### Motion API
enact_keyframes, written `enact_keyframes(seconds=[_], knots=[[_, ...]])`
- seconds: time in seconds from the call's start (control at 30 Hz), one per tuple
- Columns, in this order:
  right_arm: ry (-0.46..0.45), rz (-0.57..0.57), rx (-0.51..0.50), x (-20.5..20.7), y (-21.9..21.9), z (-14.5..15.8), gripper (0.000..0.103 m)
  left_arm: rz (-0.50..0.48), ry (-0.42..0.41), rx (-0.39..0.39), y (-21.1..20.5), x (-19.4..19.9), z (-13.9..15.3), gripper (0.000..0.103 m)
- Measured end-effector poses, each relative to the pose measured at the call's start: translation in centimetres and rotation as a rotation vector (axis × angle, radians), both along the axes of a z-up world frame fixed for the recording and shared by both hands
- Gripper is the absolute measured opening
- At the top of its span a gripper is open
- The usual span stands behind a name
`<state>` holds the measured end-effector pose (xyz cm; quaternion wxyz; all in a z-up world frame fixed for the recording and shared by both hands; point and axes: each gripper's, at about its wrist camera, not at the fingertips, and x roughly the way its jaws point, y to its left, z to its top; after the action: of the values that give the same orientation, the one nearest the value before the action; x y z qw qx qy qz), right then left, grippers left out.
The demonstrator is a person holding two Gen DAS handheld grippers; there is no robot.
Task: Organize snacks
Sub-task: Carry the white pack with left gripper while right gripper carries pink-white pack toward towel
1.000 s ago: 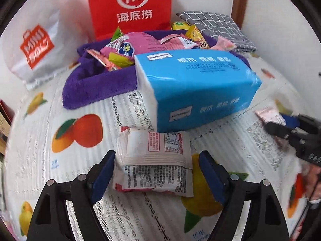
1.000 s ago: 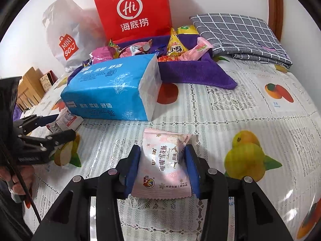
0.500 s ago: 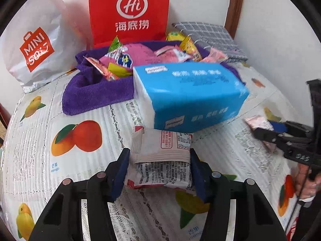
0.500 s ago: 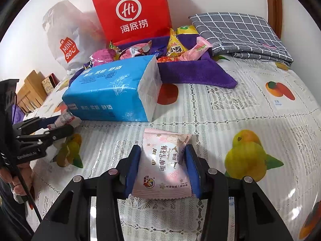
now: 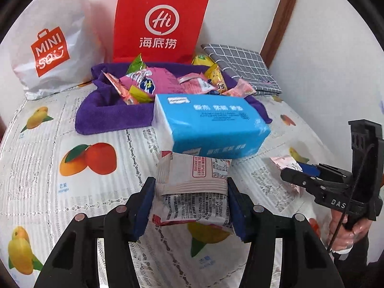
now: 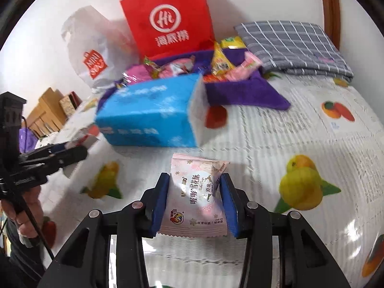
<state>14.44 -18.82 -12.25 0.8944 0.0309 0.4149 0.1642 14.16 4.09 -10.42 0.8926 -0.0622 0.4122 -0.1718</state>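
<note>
Left gripper [image 5: 190, 201] clamped on crinkled white printed snack packet [image 5: 192, 189], lifted above fruit-print lace tablecloth [image 5: 43, 168]. Right gripper [image 6: 195, 202] pinching pale pink snowflake-patterned snack pouch [image 6: 195, 201]. Beyond, blue plastic-wrapped tissue pack [image 5: 211, 124]; farther, purple cloth tray [image 5: 105, 117] heaped with snacks, red paper bag [image 5: 160, 24] behind.

White packet [image 5: 192, 187]: back side up w/ fine print, red edge, creased, clamped between left gripper [image 5: 190, 206] pads. Pink packet [image 6: 196, 199]: front up, snowflake print, pinched in right gripper [image 6: 195, 204]. Approx. a dozen mixed snacks [image 5: 165, 84] piled on purple towel [image 5: 108, 117], behind blue tissue pack [image 5: 211, 124].
</note>
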Motion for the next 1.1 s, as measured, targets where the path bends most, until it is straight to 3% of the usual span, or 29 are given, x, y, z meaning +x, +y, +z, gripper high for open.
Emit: enact_keyframes(seconds=[0.37, 1.1], knots=[[-0.085, 0.035, -0.002, 0.2, 1.7, 4.8, 0.043, 0.021, -0.028, -0.023, -1.4, 0.6, 3.9, 0.054], [-0.154, -0.027, -0.003, 4.4, 0.9, 10.1, 0.043, 0.108, -0.074, -0.101, -1.1, 4.9, 8.5, 0.054]])
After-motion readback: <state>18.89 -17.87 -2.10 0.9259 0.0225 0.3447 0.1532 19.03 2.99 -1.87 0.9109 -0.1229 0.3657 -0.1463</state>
